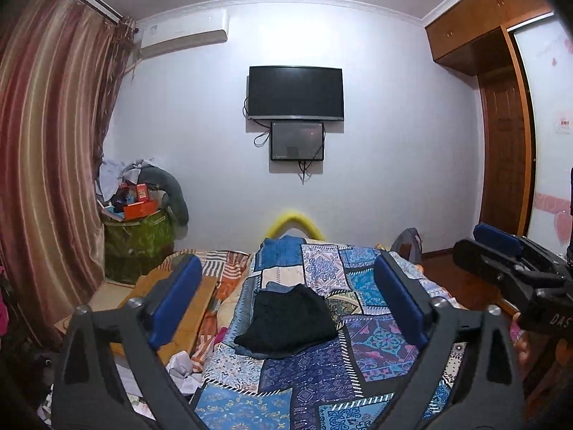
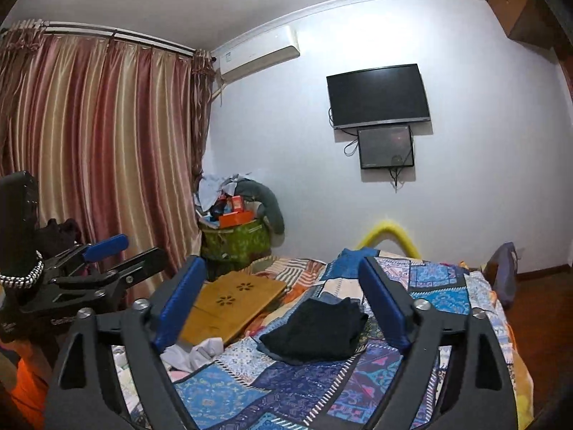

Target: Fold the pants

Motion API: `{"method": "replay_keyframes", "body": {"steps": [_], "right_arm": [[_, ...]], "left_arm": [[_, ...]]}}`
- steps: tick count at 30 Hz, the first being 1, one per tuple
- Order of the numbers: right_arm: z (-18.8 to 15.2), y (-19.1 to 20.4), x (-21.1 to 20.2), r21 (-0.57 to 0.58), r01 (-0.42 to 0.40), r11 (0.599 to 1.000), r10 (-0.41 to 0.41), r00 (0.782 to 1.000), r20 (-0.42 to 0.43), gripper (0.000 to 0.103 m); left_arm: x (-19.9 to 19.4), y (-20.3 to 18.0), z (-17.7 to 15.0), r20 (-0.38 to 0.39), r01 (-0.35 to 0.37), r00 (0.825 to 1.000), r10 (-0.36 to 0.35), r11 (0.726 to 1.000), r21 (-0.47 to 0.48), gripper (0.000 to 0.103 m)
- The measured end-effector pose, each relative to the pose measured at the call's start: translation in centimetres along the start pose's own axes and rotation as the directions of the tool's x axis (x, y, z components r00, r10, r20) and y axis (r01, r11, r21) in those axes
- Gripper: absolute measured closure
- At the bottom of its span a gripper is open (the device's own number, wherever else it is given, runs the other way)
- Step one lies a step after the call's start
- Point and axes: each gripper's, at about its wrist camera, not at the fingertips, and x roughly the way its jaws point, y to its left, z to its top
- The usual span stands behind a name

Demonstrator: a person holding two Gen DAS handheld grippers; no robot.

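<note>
Both hand-held grippers (image 1: 286, 301) (image 2: 283, 301) gape empty; the folded black pants (image 1: 286, 322) at twelve o'clock may slump open on the soft bed (image 1: 322, 376).

Black pants (image 1: 286, 322), blue patchwork quilt (image 1: 358, 358)

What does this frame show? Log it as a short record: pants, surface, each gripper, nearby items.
pants: black pants, folded into a compact bundle
surface: patchwork bedspread
left gripper: open, empty, clear of the pants
right gripper: open, empty, clear of the pants
nearby: wooden board left of the pants
wall: television
</note>
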Motion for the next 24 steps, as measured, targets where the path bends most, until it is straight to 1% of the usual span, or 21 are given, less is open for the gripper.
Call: {"method": "replay_keyframes", "body": {"steps": [2,3,7,12,24], "right_arm": [[0.1,0.1,0.0,-0.003,0.01,1.0,-0.01,1.0,0.003,0.007],[0.1,0.1,0.0,-0.005,0.018,1.0,-0.018,1.0,0.008,0.0],[-0.3,0.3,-0.4,-0.014,0.035,0.999,-0.034,0.999,0.012,0.0],[-0.6,0.2,-0.5,-0.007,0.032,0.999,-0.032,0.999,0.009,0.0],[-0.9,0.2,-0.6,-0.008,0.042,0.999,-0.043,0.999,-0.01,0.0]], "left_arm": [[-0.4,-0.1,-0.1,0.006,-0.003,1.0,0.003,1.0,-0.001,0.002],[-0.4,-0.1,-0.2,0.007,-0.003,1.0,0.003,1.0,-0.003,0.002],[-0.6,-0.3,-0.3,0.014,-0.005,1.0,0.005,1.0,0.003,0.001],[-0.6,-0.4,-0.4,0.018,-0.009,1.0,0.009,1.0,0.006,0.001],[-0.1,-0.3,-1.1,-0.004,-0.004,1.0,0.004,1.0,0.0,0.0]]}}
